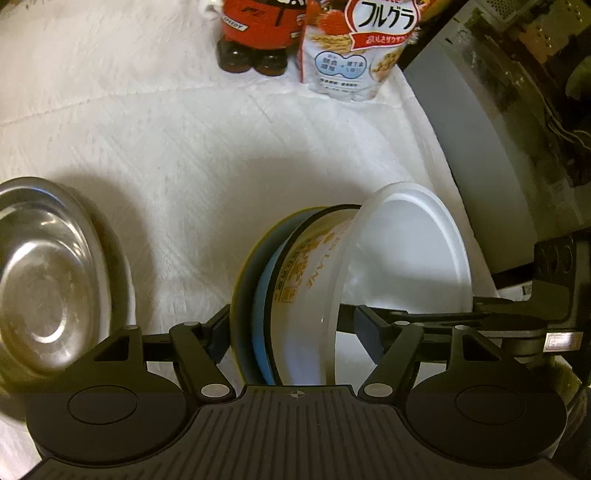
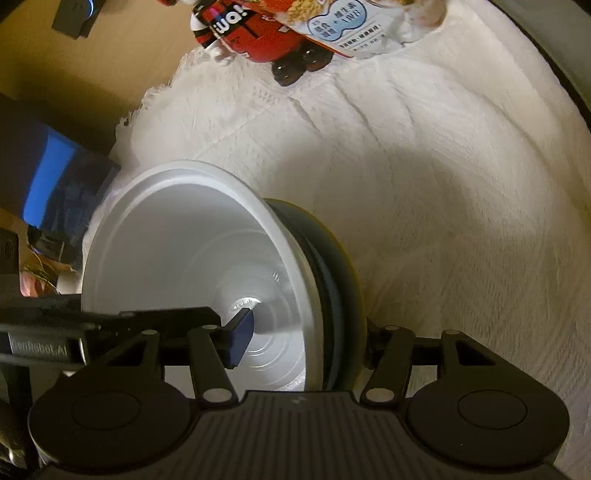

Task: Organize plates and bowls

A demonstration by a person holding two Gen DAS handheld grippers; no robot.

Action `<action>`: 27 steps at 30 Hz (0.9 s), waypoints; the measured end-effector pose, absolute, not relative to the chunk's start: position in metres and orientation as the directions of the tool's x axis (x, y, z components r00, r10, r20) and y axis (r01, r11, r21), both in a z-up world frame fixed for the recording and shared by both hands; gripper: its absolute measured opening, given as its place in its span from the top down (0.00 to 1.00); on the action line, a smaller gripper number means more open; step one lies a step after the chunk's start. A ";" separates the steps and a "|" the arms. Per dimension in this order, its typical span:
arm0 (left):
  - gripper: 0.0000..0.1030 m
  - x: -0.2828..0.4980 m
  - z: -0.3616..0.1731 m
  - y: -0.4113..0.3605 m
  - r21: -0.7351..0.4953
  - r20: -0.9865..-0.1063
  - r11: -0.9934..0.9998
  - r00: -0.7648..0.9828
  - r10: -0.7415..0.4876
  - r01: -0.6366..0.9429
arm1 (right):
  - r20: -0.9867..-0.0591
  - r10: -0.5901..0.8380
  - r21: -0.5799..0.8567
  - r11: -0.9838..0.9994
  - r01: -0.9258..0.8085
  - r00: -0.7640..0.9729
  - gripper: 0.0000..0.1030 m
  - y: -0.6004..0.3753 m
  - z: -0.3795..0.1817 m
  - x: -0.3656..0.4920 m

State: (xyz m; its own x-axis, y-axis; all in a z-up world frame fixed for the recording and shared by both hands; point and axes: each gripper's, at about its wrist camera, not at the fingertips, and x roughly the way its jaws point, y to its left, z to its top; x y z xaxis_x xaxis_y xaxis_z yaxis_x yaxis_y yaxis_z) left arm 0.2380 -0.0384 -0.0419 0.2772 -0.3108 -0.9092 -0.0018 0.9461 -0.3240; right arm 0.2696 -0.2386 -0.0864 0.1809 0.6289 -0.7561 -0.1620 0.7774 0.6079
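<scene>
A white plastic bowl [image 1: 406,258] with gold lettering is nested in a dark blue-rimmed plate or bowl [image 1: 255,295], and both are held on edge above the white cloth. My left gripper [image 1: 291,328] is shut on this stack, one finger outside the dark dish and one inside the white bowl. My right gripper [image 2: 306,332] is shut on the same stack from the other side: its left pad [image 2: 240,339] sits inside the white bowl [image 2: 192,266], its right finger behind the dark dish [image 2: 336,280]. A steel bowl [image 1: 48,280] rests at left.
A white cloth [image 1: 184,147] covers the table. A red-labelled bottle pack [image 1: 258,33] and a cereal bag [image 1: 362,48] stand at the back. A grey appliance [image 1: 491,140] stands at right. A blue box [image 2: 55,184] lies off the cloth's left edge.
</scene>
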 end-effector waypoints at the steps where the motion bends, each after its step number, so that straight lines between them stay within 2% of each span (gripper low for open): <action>1: 0.28 0.237 -0.042 -0.039 -0.319 -0.911 0.948 0.277 -0.306 -0.002 | -0.756 0.628 0.608 0.778 -0.160 0.182 0.43 -0.238 -0.087 0.269; 27: 0.29 0.235 -0.045 -0.036 -0.307 -0.919 0.952 0.268 -0.289 -0.023 | -0.772 0.611 0.587 0.791 -0.174 0.175 0.43 -0.232 -0.085 0.265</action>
State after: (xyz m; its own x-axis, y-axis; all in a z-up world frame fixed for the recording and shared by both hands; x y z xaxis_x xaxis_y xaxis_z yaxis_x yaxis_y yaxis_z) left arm 0.2355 -0.0361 -0.0453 0.2681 -0.2895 -0.9189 -0.0234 0.9516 -0.3066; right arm 0.2650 -0.2317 -0.0846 0.1749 0.6112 -0.7719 -0.1742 0.7908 0.5867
